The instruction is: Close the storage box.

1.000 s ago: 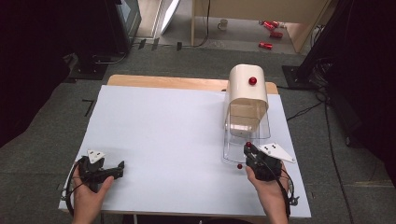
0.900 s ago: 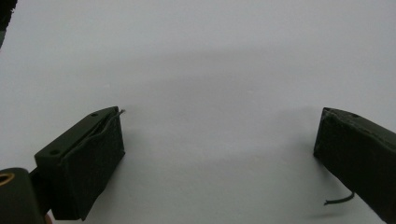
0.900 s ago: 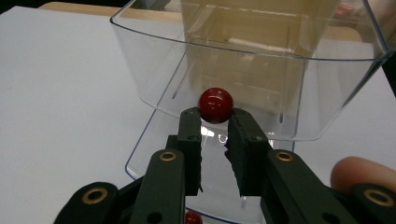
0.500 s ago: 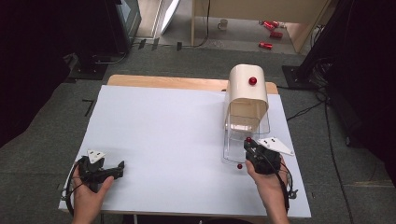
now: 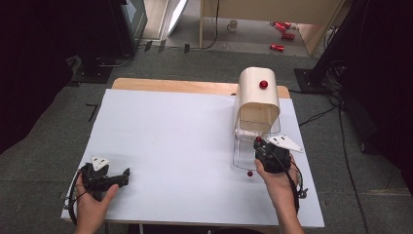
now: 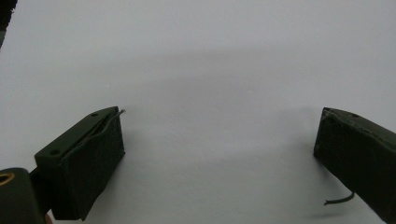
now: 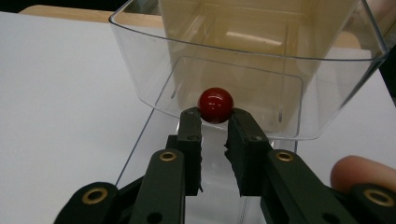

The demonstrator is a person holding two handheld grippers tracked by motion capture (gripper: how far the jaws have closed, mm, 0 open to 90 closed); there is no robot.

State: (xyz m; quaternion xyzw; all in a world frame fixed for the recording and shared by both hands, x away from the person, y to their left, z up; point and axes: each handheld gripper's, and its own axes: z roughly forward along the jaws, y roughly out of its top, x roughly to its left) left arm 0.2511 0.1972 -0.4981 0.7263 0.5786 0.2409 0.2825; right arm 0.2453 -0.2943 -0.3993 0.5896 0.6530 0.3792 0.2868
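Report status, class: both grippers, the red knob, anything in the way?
Right gripper shut on red knob of clear drawer. Left gripper open over bare table. Nothing blocking.

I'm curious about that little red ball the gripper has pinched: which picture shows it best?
The right gripper view: the red ball sits large and sharp between the right gripper tips, at the clear bin's rim. In the high view it is just a tiny red dot above the hand. The left gripper view looks at bare white table.

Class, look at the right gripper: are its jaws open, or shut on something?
Shut on the red ball: the right gripper pinches it between its jaw tips, in front of the clear tray.
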